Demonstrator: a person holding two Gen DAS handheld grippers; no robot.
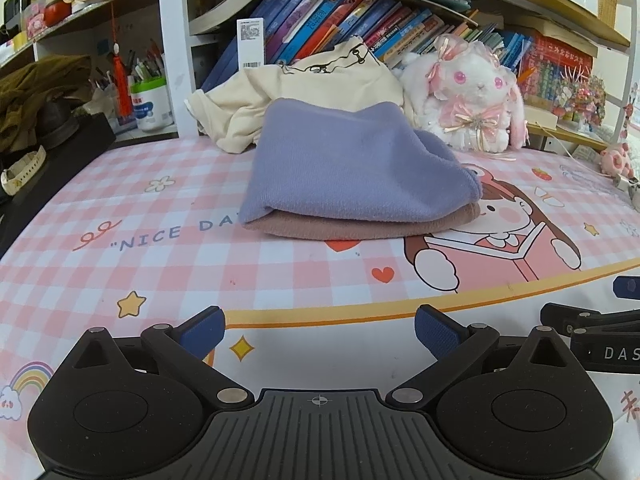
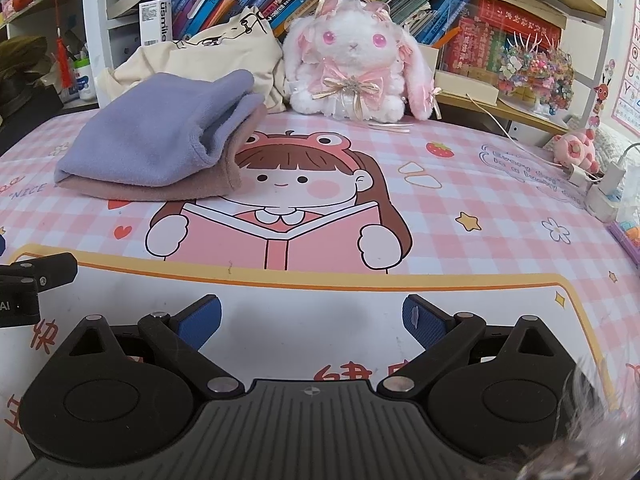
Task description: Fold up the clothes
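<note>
A folded lavender cloth (image 1: pixel 352 164) lies on top of a folded dusty-pink cloth (image 1: pixel 360 228) on the pink checked desk mat (image 1: pixel 160 264). The stack also shows in the right wrist view, lavender (image 2: pixel 160 144) over pink (image 2: pixel 168 190), at the left. A crumpled cream garment (image 1: pixel 316 88) lies behind the stack, also in the right wrist view (image 2: pixel 208 56). My left gripper (image 1: pixel 320 330) is open and empty, near the mat's front edge, well short of the stack. My right gripper (image 2: pixel 312 320) is open and empty, to the right of the left one.
A white plush rabbit (image 1: pixel 468 100) sits at the back, also in the right wrist view (image 2: pixel 352 64). Bookshelves with books (image 1: pixel 360 20) stand behind. A dark object with a watch (image 1: pixel 24 172) is at the left. Chargers and cables (image 2: pixel 600 188) lie at the right.
</note>
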